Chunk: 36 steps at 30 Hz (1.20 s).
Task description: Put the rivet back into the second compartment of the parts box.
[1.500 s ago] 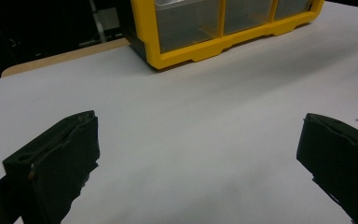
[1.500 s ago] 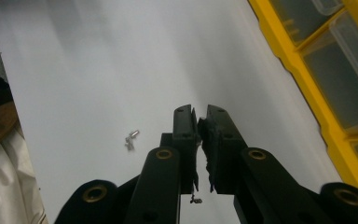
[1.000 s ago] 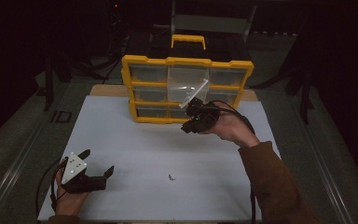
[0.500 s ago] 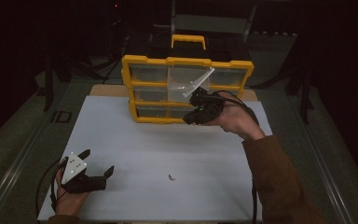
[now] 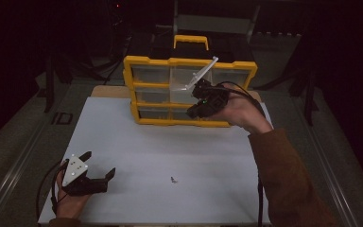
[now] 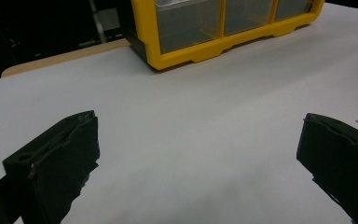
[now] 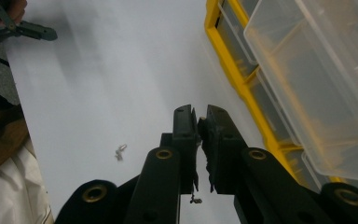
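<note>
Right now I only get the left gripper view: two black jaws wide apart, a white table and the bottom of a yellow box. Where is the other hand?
Observer: The right gripper is up at the front of the yellow organizer, across the table from yours.
Operator: Is it gripping anything?
Observer: Its jaws stand almost together in the right gripper view, and I can make out nothing clearly between them.
Operator: Anything odd about the box?
Observer: A clear drawer sticks out of it, tilted upward, just above that gripper.
</note>
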{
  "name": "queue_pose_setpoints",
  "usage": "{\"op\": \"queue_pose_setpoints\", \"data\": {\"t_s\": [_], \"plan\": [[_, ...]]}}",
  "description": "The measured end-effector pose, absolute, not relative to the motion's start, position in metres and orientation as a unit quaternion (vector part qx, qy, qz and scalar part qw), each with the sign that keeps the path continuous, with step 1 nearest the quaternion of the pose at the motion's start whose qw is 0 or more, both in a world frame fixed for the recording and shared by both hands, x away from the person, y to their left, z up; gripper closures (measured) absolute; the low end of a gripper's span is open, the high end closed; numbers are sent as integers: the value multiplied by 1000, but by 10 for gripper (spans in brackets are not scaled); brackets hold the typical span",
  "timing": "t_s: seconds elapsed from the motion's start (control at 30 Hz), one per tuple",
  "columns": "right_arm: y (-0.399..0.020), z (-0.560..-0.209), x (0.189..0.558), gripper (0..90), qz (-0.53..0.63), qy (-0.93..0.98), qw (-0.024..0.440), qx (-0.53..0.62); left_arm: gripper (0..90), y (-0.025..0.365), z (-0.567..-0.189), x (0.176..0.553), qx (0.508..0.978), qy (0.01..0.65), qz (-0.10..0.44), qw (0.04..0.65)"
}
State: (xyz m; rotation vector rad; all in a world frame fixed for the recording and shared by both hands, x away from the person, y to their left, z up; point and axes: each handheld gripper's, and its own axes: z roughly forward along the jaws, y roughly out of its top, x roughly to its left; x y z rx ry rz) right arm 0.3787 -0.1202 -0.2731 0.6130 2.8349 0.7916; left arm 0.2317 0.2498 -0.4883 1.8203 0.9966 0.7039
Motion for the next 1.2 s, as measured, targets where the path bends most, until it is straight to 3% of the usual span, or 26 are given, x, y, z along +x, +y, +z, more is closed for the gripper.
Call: {"op": "queue_pose_setpoints", "data": {"t_s": [1.2], "plan": [[-122,-213,408,828,296,924,78,231,0,250,-489,232,739,404,284,458]]}}
